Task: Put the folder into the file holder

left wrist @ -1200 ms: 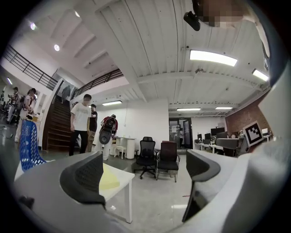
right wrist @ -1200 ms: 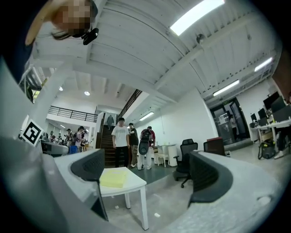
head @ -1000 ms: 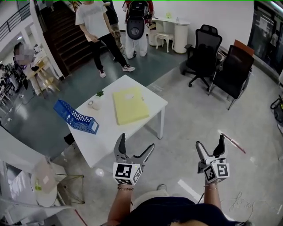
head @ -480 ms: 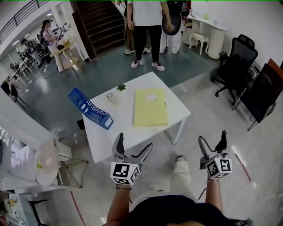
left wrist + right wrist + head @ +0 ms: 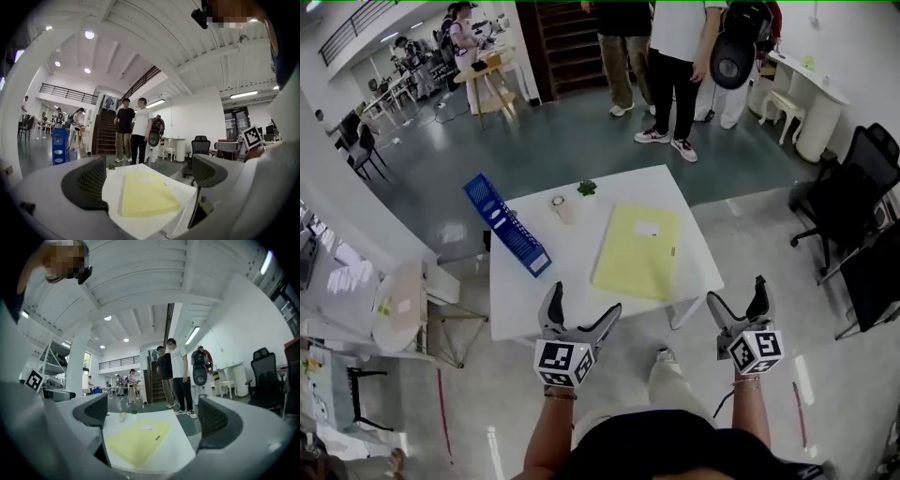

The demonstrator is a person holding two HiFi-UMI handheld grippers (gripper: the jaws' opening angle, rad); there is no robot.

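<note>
Yellow folder (image 5: 639,251) lies flat on the white table (image 5: 520,305), right of centre, its near corner close to the table's front edge; a white label and a small dark clip or tab show on its cover. Blue file holder (image 5: 506,225) sits at the table's left edge, well apart from the folder; can't tell which way its opening faces. Left gripper (image 5: 585,300) and right gripper (image 5: 736,292) are both spread wide w/ nothing between the jaws, held short of the table's front edge, over the floor. Folder looks light, thin and semi-stiff, prob. a smooth cover, so it may flex or slide if pinched at one corner. Best bet is to grab the near edge or corner that reaches toward the table's front, maybe w/ the 2nd gripper steadying the opposite side. A small tape roll (image 5: 558,202) and a bit of green plant (image 5: 587,187) sit between the holder and the folder's far end, could get knocked on the way over. People (image 5: 675,56) stand beyond the table and office chairs (image 5: 853,187) are off to the right, neither in the path.
</note>
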